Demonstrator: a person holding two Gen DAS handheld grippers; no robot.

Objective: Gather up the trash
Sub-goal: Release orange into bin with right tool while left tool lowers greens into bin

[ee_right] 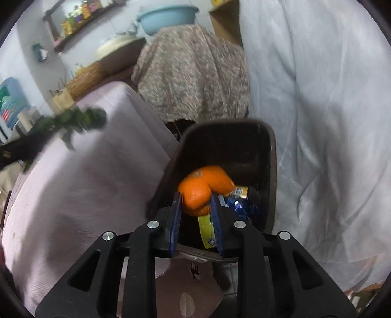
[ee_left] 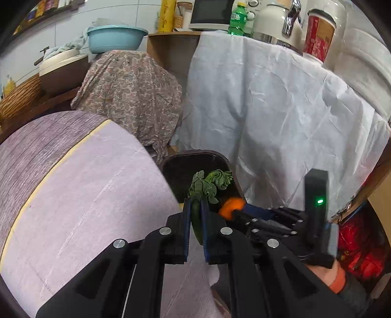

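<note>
Orange peel [ee_right: 202, 187] between right tool [ee_right: 195, 208] pads, over bin [ee_right: 268, 151].

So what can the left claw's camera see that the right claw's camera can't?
Only the left view shows the green soda bottle, the kettle and the right claw from the side. Only the right view shows wrappers already in the bin. Both show the dark bin, the orange peel, the leafy vegetable scrap pinched in the left claw, and the blue basin.
</note>
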